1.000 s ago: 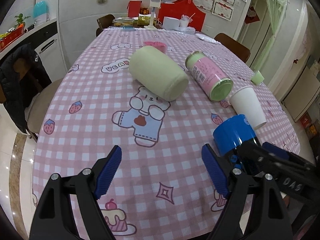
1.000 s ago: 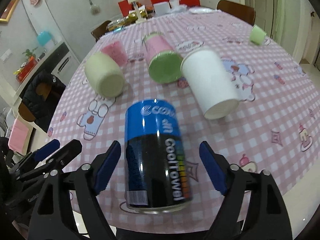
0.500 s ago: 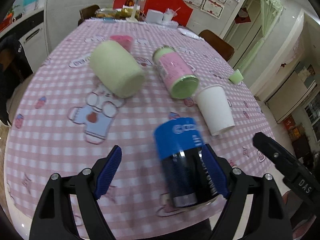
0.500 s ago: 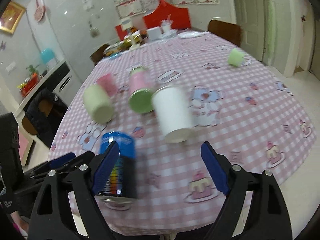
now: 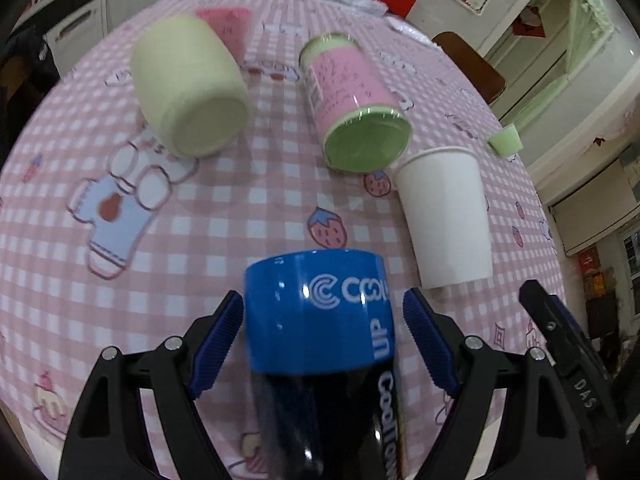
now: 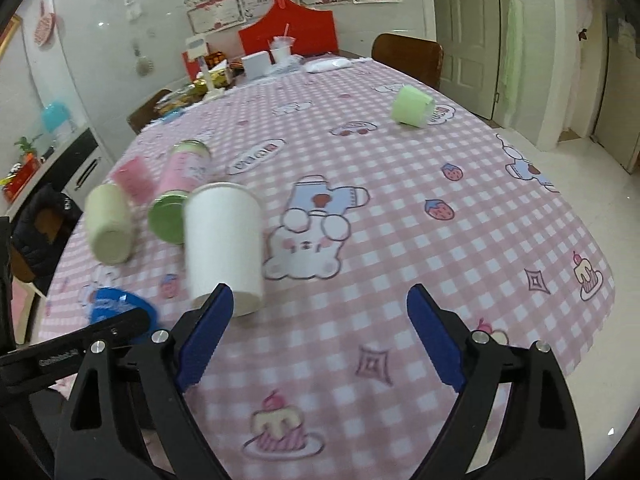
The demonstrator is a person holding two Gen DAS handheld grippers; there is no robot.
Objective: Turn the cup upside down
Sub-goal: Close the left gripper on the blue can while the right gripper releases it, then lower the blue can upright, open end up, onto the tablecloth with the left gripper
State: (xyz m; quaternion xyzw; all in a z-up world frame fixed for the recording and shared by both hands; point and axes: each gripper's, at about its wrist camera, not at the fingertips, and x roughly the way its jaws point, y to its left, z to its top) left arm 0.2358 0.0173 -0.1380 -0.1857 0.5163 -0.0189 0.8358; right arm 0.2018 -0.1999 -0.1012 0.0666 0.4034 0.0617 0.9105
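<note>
A blue and black cup [image 5: 320,320] marked "CoolTowel" lies on its side at the near table edge. My left gripper [image 5: 322,344] is open with the cup between its fingers, pads a little apart from its sides. The cup's blue end [image 6: 116,304] shows at the lower left of the right wrist view, behind the left gripper's black finger. My right gripper [image 6: 318,336] is open and empty over the tablecloth, to the right of a white paper cup [image 6: 224,248] lying on its side. The white cup [image 5: 444,216] lies right of the blue one.
On the pink checked tablecloth [image 5: 224,216] lie a pale yellow cup [image 5: 188,84], a pink and green tumbler [image 5: 356,108] and a pink cup [image 5: 226,24]. A small green cup [image 6: 412,106] lies far right. Chairs and clutter stand at the far end.
My left gripper has moved right and forward until the blue cup sits between its fingers. My right gripper has swung right, away from the blue cup, past the white cup.
</note>
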